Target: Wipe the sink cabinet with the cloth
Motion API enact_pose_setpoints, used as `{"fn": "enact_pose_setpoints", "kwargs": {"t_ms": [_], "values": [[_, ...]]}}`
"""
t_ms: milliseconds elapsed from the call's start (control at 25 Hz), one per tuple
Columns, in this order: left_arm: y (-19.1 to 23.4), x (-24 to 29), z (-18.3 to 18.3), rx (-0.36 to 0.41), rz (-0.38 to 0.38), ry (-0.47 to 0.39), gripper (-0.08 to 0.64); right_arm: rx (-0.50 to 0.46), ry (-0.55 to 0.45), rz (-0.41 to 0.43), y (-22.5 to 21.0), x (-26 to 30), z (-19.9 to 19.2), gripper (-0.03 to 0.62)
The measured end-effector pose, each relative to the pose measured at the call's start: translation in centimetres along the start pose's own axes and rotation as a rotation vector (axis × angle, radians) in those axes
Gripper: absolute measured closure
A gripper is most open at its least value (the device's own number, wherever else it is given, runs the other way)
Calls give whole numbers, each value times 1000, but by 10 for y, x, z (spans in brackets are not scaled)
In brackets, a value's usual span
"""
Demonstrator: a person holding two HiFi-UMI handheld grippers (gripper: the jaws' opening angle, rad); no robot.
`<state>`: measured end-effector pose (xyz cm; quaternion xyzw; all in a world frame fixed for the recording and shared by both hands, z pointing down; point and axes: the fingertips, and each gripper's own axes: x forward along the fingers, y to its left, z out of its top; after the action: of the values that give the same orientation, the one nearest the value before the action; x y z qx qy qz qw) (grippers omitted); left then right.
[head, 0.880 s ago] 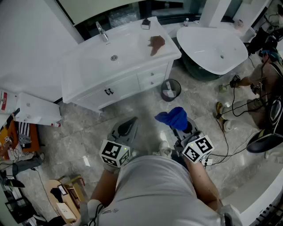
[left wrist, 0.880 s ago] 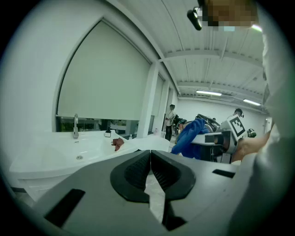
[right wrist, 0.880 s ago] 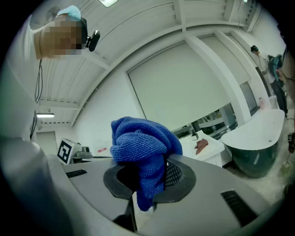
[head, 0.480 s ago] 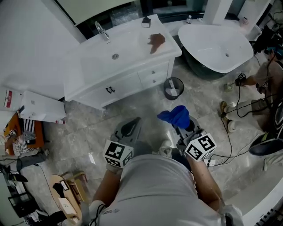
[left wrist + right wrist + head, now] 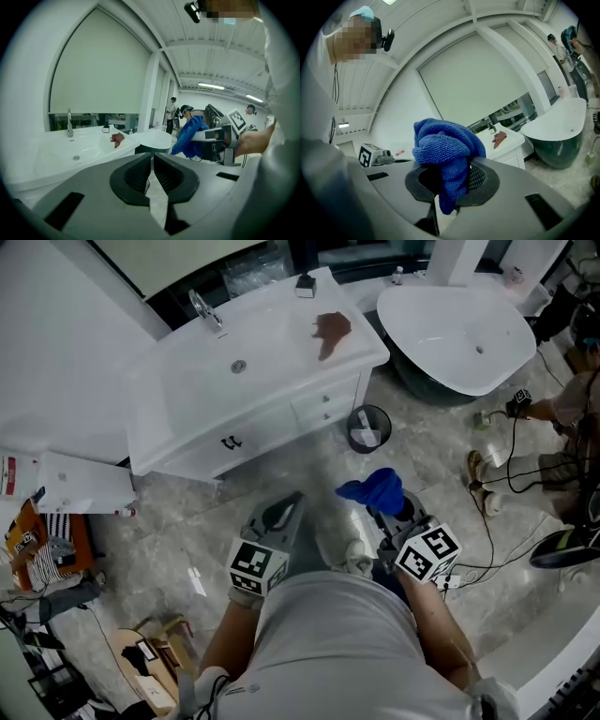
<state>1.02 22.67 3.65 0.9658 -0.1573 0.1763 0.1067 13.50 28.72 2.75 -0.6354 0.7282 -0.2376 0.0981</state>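
Our right tool (image 5: 446, 185) is clamped on the blue cloth (image 5: 443, 143), which bunches above its jaws and hangs a little below them. Our left tool (image 5: 152, 161) has its jaws drawn together with nothing between. We hold both over the marble floor (image 5: 187, 521), well apart from the white sink cabinet (image 5: 272, 418) ahead. A brown patch (image 5: 330, 331) lies on the cabinet's top near its right end. A small round bin (image 5: 367, 427) stands beside that end.

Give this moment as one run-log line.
right gripper: shut on blue cloth | left gripper: shut, empty | sink cabinet: not yet touched
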Motion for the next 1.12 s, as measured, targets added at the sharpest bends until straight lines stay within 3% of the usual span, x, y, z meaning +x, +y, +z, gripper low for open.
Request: {"fn": "enact_pose_setpoints", "kwargs": {"t_ms": [280,600,880,1120], "values": [[93,37,9,20,-114,19,546,31,52,-98,-13,85,1,532],[152,56,-1,24,-229,88,546,110,160,-208,-18,138,-25,532],[167,77,-22,-57,-190,134,546,155,278,-161,-48,171,-39,532],[180,103,-33,-159,-51,112,546,206,420,-67,-90,211,-62,532]]}}
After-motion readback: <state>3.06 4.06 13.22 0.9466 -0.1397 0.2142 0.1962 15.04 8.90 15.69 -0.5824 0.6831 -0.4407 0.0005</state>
